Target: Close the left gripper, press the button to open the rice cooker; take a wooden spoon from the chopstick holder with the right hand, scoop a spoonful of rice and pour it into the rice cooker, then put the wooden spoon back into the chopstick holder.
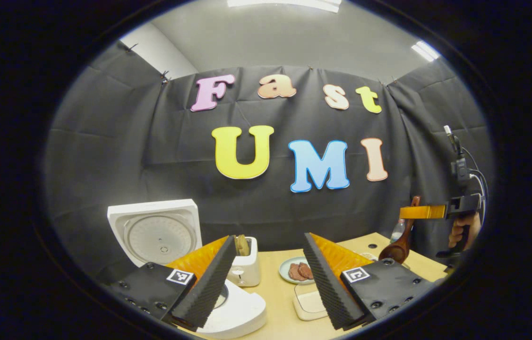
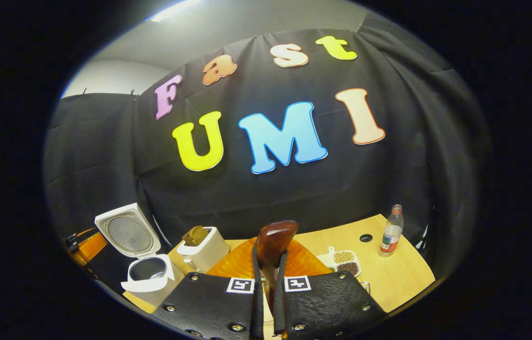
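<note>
The white rice cooker (image 1: pixel 240 314) stands open with its lid (image 1: pixel 155 231) raised, at the lower left of the left gripper view. My left gripper (image 1: pixel 270 238) is open above the cooker's right side and holds nothing. Far to the right, my right gripper (image 1: pixel 412 212) is shut on the wooden spoon (image 1: pixel 399 248), whose bowl hangs down over the table. In the right gripper view the spoon (image 2: pixel 275 238) sticks out ahead of the right gripper (image 2: pixel 270 267), gripped by its handle. There the open cooker (image 2: pixel 148 271) is at the lower left.
A white toaster (image 1: pixel 245 267) stands behind the cooker, beside a plate of brown slices (image 1: pixel 299 270). A small divided tray of grains (image 2: pixel 346 263) and a plastic bottle (image 2: pixel 391 231) sit on the wooden table (image 2: pixel 403 278) to the right. A hand (image 1: pixel 459 233) holds the right gripper.
</note>
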### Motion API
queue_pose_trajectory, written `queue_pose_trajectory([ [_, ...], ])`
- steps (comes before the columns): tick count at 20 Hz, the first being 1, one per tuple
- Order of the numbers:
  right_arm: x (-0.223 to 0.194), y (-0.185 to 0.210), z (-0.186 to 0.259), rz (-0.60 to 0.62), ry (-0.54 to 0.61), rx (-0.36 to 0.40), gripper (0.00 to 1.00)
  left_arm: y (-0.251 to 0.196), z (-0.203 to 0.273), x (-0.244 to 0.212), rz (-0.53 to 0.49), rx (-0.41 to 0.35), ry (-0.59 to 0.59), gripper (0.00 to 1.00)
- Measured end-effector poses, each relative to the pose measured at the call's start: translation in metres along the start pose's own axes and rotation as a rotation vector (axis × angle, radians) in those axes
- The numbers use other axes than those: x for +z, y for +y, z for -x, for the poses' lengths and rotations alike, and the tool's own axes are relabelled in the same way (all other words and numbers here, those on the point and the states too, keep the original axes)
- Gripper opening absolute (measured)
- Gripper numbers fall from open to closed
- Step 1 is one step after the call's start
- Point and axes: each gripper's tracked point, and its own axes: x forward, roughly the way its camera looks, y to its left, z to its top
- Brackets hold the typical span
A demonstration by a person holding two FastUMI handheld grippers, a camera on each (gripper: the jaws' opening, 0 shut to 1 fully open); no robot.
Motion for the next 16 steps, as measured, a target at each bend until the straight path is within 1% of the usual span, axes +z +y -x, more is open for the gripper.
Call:
queue_pose_trajectory([
  [4,-0.029,0.031,-0.027,0.052,0.041,0.018,0.08,0.019,0.003,-0.012,0.006,-0.007,0.012,1.00],
  [7,-0.062,0.042,-0.052,0.104,0.081,0.005,0.09,0.031,0.002,-0.015,0.010,-0.017,0.011,1.00],
  [10,-0.100,0.043,-0.078,0.124,0.144,-0.031,0.09,0.039,0.002,-0.027,0.022,-0.045,0.024,0.99],
  [13,-0.125,0.036,-0.099,0.161,0.164,-0.080,0.09,0.051,0.001,-0.035,0.004,-0.049,0.037,0.99],
  [15,-0.143,0.032,-0.112,0.199,0.180,-0.113,0.09,0.059,0.002,-0.039,-0.010,-0.049,0.045,1.00],
  [16,-0.151,0.032,-0.117,0.211,0.183,-0.125,0.09,0.062,0.002,-0.040,-0.012,-0.052,0.046,0.99],
])
